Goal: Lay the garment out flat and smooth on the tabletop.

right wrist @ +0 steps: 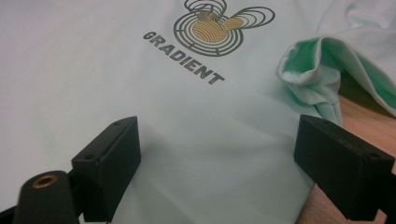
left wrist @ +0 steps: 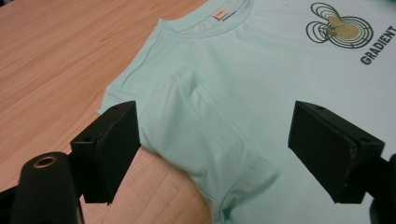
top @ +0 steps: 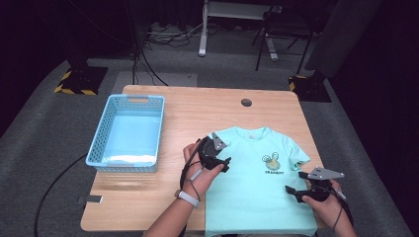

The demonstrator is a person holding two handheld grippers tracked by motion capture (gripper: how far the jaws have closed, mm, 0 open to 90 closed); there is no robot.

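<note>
Grey carpet point(top: 44, 123), wooden table point(top: 188, 106), dark room

Mint T-shirt point(top: 249, 185) flat on table point(top: 188, 106)

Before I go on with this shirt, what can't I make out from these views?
- Shirt hem: cut off by the bottom edge of the high view.
- Its left sleeve: folded onto the body, so what lies beneath is hidden.
- Neck label: too small to read in the left gripper view.
- Basket near inside wall: hidden by its own rim in the high view.
- Left gripper jaws: blocked by its body in the high view.
</note>
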